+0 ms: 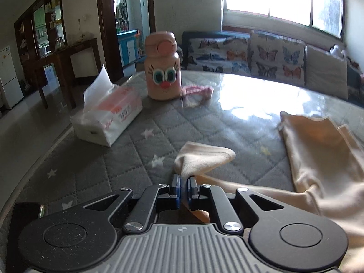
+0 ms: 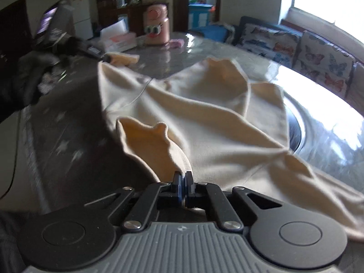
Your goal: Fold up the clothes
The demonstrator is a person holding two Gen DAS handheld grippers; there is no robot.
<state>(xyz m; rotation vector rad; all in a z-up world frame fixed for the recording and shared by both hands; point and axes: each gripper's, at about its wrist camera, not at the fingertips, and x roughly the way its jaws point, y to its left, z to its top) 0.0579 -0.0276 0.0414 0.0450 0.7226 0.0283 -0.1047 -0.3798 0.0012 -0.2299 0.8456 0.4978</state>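
Observation:
A cream garment point(image 2: 204, 118) lies rumpled on the grey quilted table cover point(image 1: 127, 159). My left gripper point(image 1: 183, 182) is shut on a corner of the garment point(image 1: 204, 157), which pokes up past the fingertips. The rest of the cloth point(image 1: 318, 159) trails off to the right. My right gripper point(image 2: 183, 179) is shut on another edge of the garment and lifts a fold of it point(image 2: 147, 141). The left gripper point(image 2: 91, 50) shows at the far left in the right wrist view, still pinching its corner.
A tissue pack point(image 1: 107, 118), a pink cartoon-face bottle point(image 1: 162, 68) and a pink strap point(image 1: 198, 91) sit at the table's far side. A phone point(image 1: 25, 213) lies near the left edge. Sofa cushions point(image 1: 273, 56) line the far side under a window.

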